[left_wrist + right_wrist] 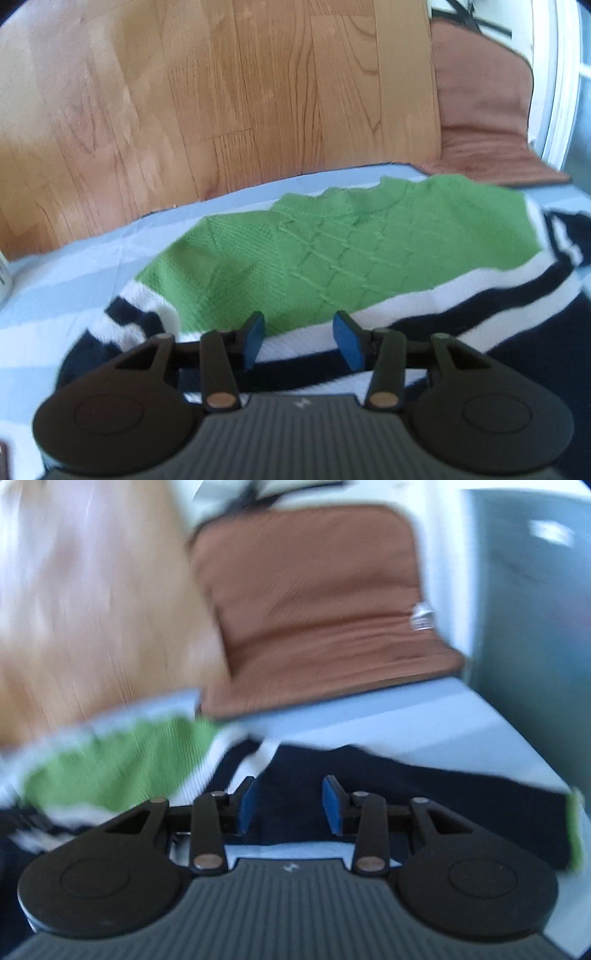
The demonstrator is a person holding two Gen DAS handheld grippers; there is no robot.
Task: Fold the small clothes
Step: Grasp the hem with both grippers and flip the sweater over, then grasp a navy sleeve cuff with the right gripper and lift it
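— Position of the garment?

— The knit sweater lies flat on the pale blue sheet, its green panel toward the sheet's far edge, with white and navy stripes nearer. A brown cushion sits at the far right corner, on the wooden floor.

— Left gripper?

— Jaws wide, holding nothing — poised above the white stripe just short of the green panel.

— Right gripper?

— Also wide and empty, over the navy part; the view is blurred, so contact cannot be judged.
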